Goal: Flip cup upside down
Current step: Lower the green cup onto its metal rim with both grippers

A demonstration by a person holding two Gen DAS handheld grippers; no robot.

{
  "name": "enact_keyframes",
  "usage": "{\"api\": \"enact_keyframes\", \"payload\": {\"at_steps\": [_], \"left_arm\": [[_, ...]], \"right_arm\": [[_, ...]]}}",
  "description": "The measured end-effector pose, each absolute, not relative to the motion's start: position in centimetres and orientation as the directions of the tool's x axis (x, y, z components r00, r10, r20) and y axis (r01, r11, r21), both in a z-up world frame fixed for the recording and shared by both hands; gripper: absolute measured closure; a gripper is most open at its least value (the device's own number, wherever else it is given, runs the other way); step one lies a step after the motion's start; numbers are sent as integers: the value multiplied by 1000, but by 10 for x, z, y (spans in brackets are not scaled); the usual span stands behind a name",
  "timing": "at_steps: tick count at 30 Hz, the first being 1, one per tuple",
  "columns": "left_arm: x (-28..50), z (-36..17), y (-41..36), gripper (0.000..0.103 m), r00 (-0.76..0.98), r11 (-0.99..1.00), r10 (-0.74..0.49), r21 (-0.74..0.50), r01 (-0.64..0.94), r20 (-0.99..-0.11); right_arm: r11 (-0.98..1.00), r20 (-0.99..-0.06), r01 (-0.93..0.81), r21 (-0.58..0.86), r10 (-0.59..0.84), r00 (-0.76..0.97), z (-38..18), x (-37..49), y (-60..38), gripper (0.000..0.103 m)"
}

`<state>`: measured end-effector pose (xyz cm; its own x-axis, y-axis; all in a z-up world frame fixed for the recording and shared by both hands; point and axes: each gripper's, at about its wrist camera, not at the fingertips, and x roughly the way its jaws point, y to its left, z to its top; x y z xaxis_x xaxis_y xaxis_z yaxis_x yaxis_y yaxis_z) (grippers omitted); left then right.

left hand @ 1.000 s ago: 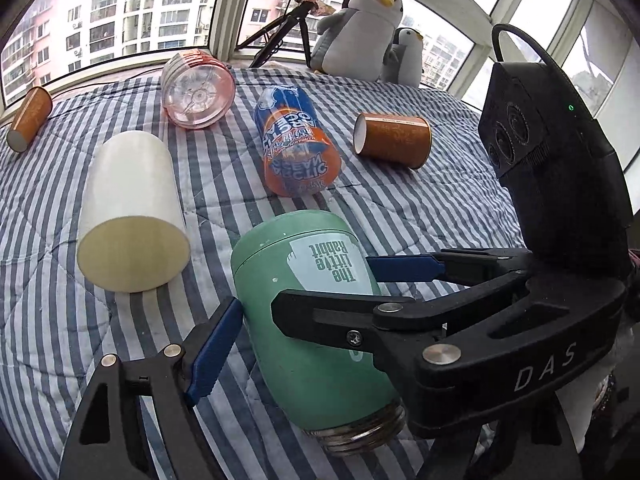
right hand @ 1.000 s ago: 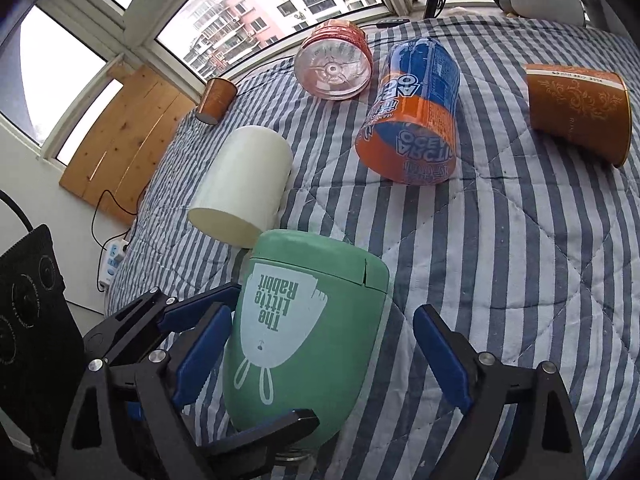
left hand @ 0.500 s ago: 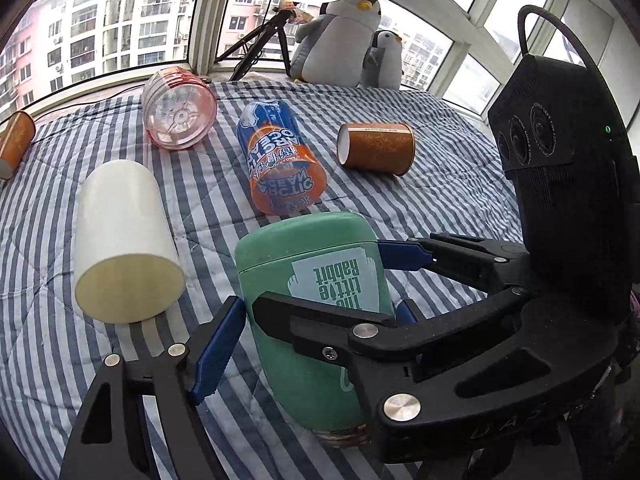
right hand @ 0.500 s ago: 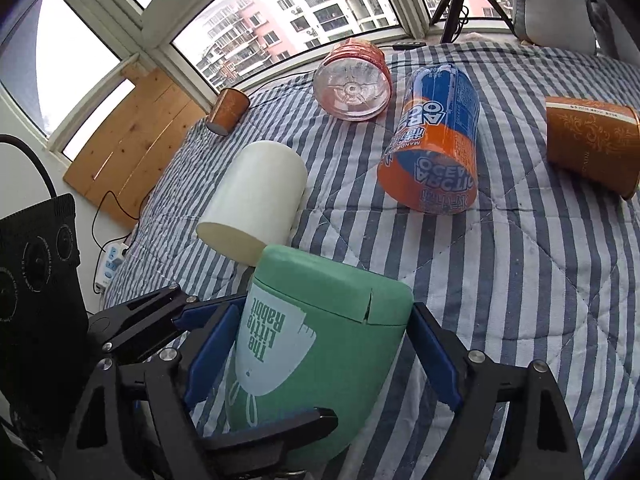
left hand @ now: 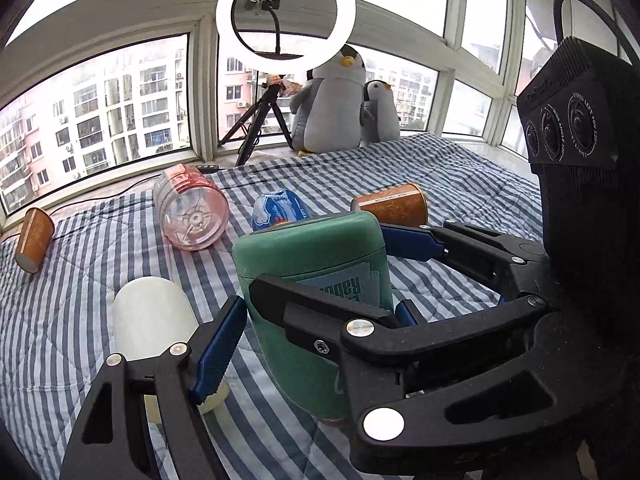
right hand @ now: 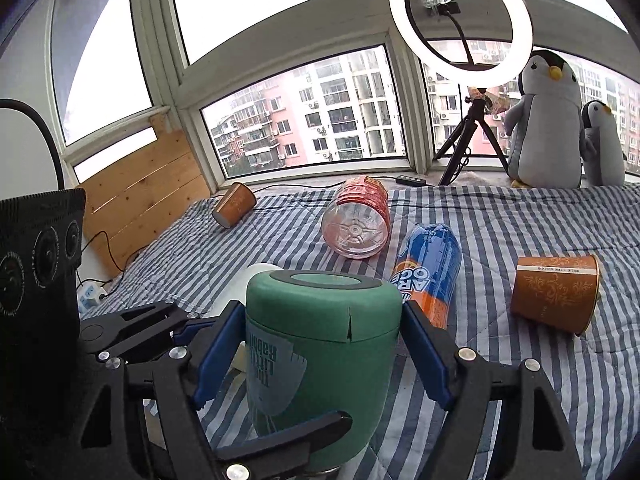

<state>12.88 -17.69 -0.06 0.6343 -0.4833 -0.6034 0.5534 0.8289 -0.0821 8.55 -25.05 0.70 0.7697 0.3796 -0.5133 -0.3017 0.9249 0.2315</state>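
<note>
Two grippers met around the green cup (right hand: 320,344), which stood nearly upright and upside down on the striped quilt (right hand: 540,392), its closed base on top and its threaded metal mouth at the bottom. From the left in the right wrist view, a small brown paper cup (right hand: 234,204) lay on its side near the window. Closer in, the left gripper (left hand: 312,316) bracketed the green cup with its blue pads spread at either side; whether they pressed on the wall could not be told. A white cup (left hand: 154,320) lay on its side just beside the left gripper's near finger. The right gripper (right hand: 320,352) had its blue pads against both sides of the green cup, pinching it. Behind lay a clear pink bottle (right hand: 358,226) and a blue-and-orange bottle (right hand: 432,276). Further right, a larger brown paper cup (right hand: 554,290) lay tipped over, well apart from the green cup.
</note>
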Motion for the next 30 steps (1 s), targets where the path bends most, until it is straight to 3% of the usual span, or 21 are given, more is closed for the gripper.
{"api": "enact_keyframes", "payload": {"at_steps": [11,18,30], "left_arm": [[112,-19,-184,24,680,812,-449,53,581,-580],[97,-18,-173,25,642,806,-480,-12,591,-598],[88,-24,-173,26,645,815,-469,-13,580,-604]], "right_arm": [[936,-455,-321,144,351,818,-7,74,-243,27],[927,-443,-352,128,371,816,-2,44,-240,27],[931,-446,-345,117,360,819,-3,31,-236,27]]}}
